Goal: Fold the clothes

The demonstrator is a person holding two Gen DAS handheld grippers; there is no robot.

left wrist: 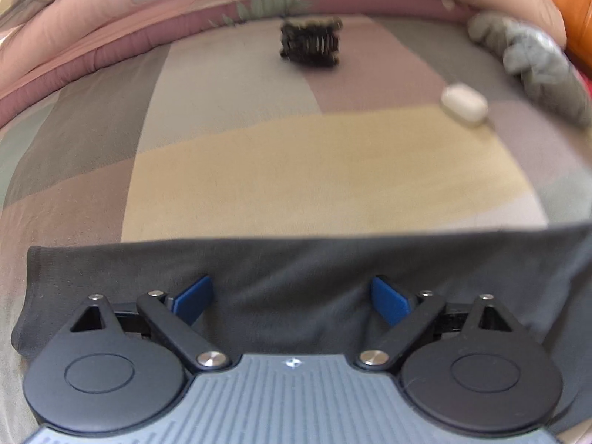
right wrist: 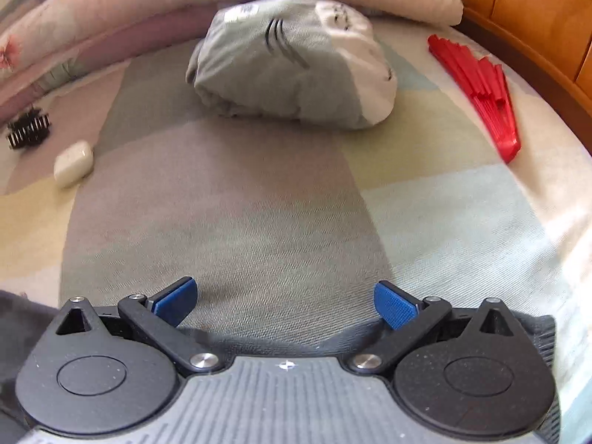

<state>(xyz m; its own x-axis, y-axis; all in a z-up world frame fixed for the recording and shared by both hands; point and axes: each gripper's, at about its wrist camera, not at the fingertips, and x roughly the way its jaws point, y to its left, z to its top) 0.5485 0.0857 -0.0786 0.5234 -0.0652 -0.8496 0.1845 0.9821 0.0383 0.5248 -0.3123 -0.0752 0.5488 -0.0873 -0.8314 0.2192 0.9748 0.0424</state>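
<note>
A dark grey garment (left wrist: 296, 259) lies flat on the bed with a straight far edge. My left gripper (left wrist: 292, 301) is open above it, blue pads (left wrist: 194, 299) wide apart, empty. In the right wrist view only slivers of the dark garment (right wrist: 544, 329) show, under the gripper body at the lower right and lower left. My right gripper (right wrist: 286, 303) is open and empty over the bedsheet, just past the garment's edge. A bundled grey and white garment (right wrist: 292, 66) sits further off ahead; it also shows in the left wrist view (left wrist: 532, 59).
The bed has a pastel patchwork sheet (left wrist: 325, 162). On it lie a black hair claw (left wrist: 310, 42), a white case (left wrist: 464, 103) and a red folding fan (right wrist: 481, 88). A pink floral quilt (left wrist: 185, 7) is piled at the far side. A wooden headboard (right wrist: 536, 14) stands at the right.
</note>
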